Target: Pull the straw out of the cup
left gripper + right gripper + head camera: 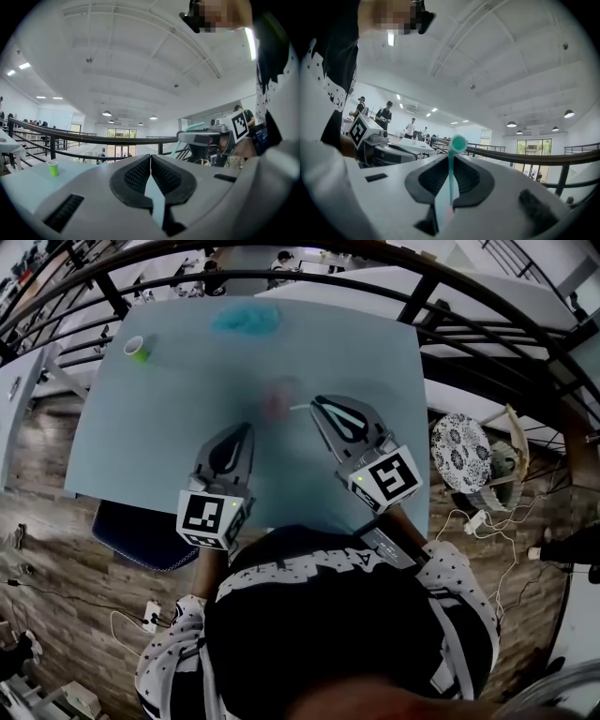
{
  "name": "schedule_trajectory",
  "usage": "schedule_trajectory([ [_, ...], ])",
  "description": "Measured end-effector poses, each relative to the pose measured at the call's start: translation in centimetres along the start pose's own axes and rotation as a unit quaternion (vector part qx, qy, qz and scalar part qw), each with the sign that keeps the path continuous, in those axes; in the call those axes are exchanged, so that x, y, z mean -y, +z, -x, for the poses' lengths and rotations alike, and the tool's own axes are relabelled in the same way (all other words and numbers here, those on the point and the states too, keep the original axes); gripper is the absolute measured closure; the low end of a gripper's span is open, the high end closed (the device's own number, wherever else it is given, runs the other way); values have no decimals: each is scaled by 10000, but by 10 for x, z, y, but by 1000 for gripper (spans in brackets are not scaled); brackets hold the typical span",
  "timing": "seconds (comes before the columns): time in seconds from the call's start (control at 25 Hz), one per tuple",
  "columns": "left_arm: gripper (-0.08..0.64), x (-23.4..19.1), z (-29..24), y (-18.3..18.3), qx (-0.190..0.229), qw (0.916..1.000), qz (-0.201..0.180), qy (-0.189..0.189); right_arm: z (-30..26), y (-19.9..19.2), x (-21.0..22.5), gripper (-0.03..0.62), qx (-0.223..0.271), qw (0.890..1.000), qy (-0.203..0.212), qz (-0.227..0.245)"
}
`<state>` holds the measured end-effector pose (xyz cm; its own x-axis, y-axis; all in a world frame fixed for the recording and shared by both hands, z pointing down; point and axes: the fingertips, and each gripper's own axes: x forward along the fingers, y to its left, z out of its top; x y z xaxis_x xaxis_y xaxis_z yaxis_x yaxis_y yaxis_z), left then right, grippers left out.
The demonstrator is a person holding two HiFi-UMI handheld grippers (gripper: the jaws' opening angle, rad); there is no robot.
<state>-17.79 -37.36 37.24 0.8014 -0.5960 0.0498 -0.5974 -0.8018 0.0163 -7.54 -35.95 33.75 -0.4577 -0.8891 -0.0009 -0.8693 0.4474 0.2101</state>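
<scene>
Two tongs hang over the tabletop (178,399). The left tongs (151,158), low and left of centre in the head view, are pressed together on nothing. The right tongs (451,158) pinch the teal straw (450,183) just below its top end. The pinkish cup (278,397), blurred, stands at frame centre just beyond the right tips. The pull looks under way, though I cannot tell whether the straw has cleared the cup. Next comes a steady upward draw along the straw; the unheld cup may tip.

The cup (279,397) is just a pinkish blur, the straw (451,178) loses its lower end inside the right gripper (452,158), and the blue thing (246,320) is too smeared to tell.
</scene>
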Motion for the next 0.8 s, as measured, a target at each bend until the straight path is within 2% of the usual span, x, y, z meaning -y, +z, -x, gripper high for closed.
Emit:
schedule_trajectory([
  [0.8, 546, -1, 0, -1, 12, 10000, 7, 30, -1, -2, -3, 548, -35, 10000, 22, 60],
])
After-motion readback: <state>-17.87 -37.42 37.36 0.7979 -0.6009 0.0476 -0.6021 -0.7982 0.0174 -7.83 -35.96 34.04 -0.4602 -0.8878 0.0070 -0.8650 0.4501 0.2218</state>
